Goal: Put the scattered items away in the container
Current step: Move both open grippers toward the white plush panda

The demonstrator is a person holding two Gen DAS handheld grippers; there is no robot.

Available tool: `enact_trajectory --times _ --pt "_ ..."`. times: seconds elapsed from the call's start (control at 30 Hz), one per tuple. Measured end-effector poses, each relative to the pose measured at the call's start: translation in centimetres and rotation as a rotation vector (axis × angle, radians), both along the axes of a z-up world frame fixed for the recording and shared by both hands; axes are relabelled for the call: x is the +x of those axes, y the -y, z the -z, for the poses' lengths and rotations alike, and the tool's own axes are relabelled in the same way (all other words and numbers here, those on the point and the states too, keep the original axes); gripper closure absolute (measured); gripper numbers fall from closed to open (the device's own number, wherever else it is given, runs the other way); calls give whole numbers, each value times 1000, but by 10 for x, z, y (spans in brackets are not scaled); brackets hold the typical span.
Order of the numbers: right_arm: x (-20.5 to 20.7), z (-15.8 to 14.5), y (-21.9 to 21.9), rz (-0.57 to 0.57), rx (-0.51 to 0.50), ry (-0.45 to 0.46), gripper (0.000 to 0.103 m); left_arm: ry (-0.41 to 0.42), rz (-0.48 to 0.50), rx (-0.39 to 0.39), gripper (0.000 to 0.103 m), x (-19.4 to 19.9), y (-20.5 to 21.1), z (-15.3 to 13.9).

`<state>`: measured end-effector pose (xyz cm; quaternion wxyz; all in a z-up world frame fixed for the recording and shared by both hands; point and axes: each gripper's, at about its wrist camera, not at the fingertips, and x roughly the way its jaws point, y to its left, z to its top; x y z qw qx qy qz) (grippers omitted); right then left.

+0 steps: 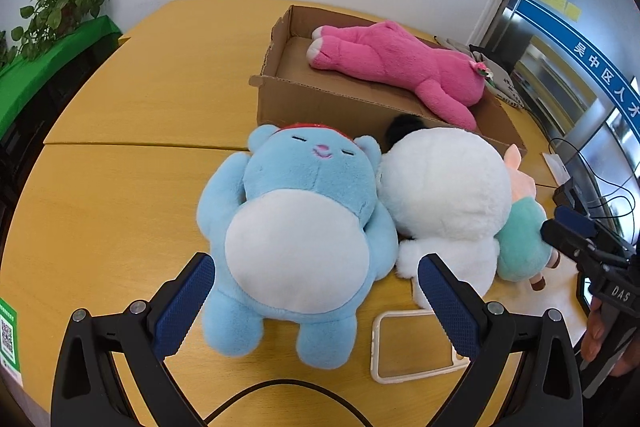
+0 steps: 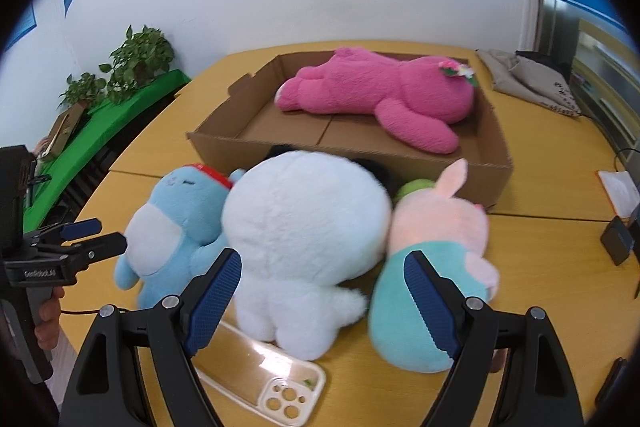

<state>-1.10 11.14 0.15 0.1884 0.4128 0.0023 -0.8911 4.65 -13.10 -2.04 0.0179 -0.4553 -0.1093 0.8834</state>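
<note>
A blue plush bear (image 1: 296,227) lies on its back on the yellow table, and my left gripper (image 1: 316,291) stands open with its pads on either side of the bear's lower belly, not pressing. Beside it sits a white plush (image 2: 304,239), then a pink-and-teal pig plush (image 2: 436,267). My right gripper (image 2: 322,291) is open around the white plush's lower end without pressing it. A pink plush (image 2: 380,99) lies inside the shallow cardboard box (image 2: 224,143) behind them. The same box (image 1: 320,103) and pink plush (image 1: 400,63) appear in the left wrist view. A clear phone case (image 2: 264,375) lies under the white plush's near side.
The phone case (image 1: 416,343) lies flat near my left gripper's right finger. A grey cloth bag (image 2: 528,79) rests at the table's far right. Potted plants (image 2: 136,63) stand on a green shelf to the left. Cables and a black device (image 2: 618,239) sit at the right edge.
</note>
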Motion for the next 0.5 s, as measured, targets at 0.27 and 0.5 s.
enact_trajectory --times 0.27,0.5 --pt "-8 30 25 -3 -54 93 19 11 71 45 0 -13 -19 5" --pt "-18 73 35 16 -19 165 19 14 215 175 0 -67 -62 -5"
